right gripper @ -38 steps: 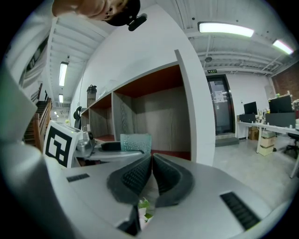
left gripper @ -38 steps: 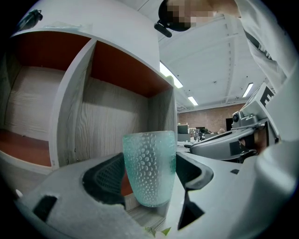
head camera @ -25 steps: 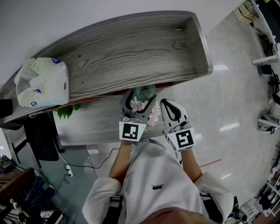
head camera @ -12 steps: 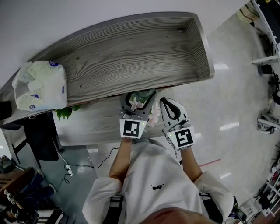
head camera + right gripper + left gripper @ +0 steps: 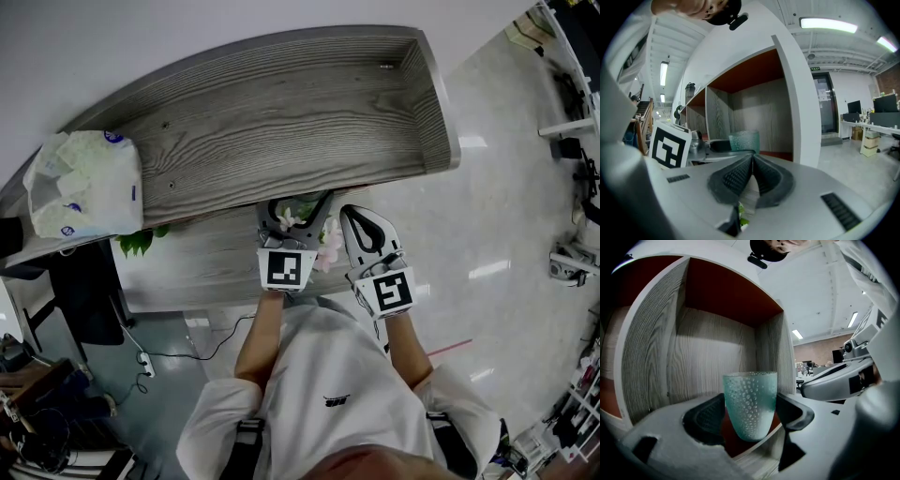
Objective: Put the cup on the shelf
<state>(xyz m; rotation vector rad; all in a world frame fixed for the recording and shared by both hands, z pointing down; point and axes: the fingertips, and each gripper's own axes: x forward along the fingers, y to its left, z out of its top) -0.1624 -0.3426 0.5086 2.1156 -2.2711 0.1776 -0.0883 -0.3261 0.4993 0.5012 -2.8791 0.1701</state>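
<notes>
My left gripper (image 5: 296, 210) reaches in under the near edge of the grey wood top (image 5: 281, 112), about midway along it. In the left gripper view its 2 jaws stand wide, 1 pad against each side of the teal dimpled cup (image 5: 750, 404). The cup is upright inside a wood-lined compartment (image 5: 712, 362), its base on or just above the red floor (image 5: 730, 437); I cannot tell which. My right gripper (image 5: 752, 158) hangs just beside the left, outside the shelf, pads pressed together. A white plastic bag (image 5: 84, 183) sits on the top's left corner.
</notes>
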